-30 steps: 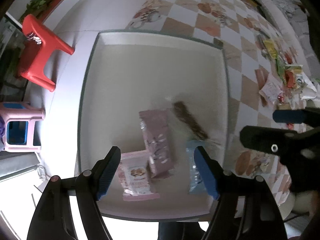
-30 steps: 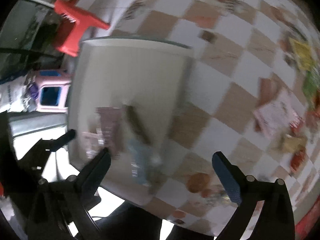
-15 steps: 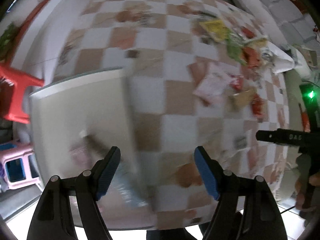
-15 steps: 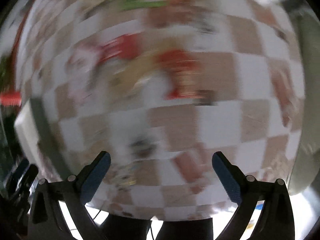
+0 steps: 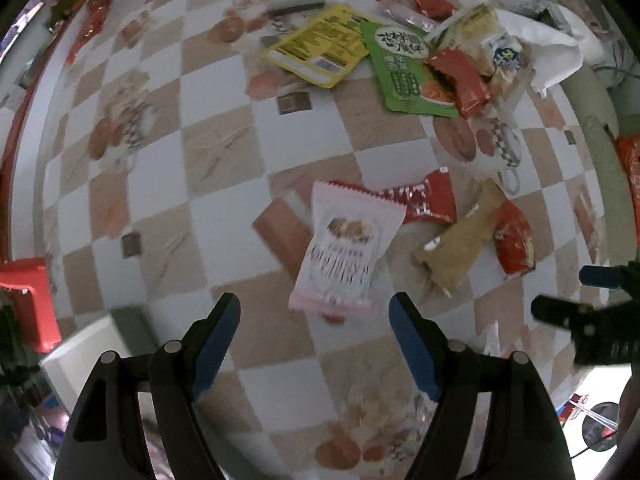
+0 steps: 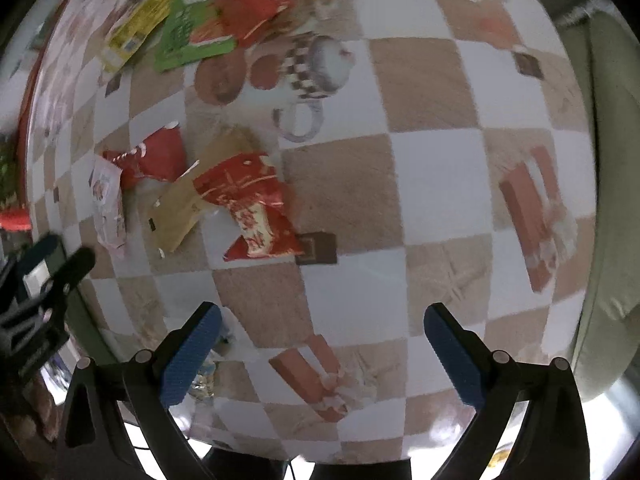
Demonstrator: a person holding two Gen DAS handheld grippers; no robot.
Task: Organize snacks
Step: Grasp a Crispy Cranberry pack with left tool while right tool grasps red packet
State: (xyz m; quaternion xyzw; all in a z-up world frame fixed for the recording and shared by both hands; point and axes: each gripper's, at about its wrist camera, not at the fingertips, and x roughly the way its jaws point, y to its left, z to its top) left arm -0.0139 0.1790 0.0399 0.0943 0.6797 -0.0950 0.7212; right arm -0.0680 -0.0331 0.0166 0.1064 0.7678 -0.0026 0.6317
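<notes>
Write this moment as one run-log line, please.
left gripper: jaws open, empty | right gripper: jaws open, empty | nearest: pink-white plastic snack packet | surface: checkered tablecloth

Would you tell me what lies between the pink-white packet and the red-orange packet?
In the left wrist view, a tan packet lies between the pink-white packet and the red-orange packet.

a pale snack packet (image 5: 346,248) is laid on the checked tablecloth (image 5: 224,152), just beside a tan packet (image 5: 460,244), with a heap of packets (image 5: 400,52) further back.
</notes>
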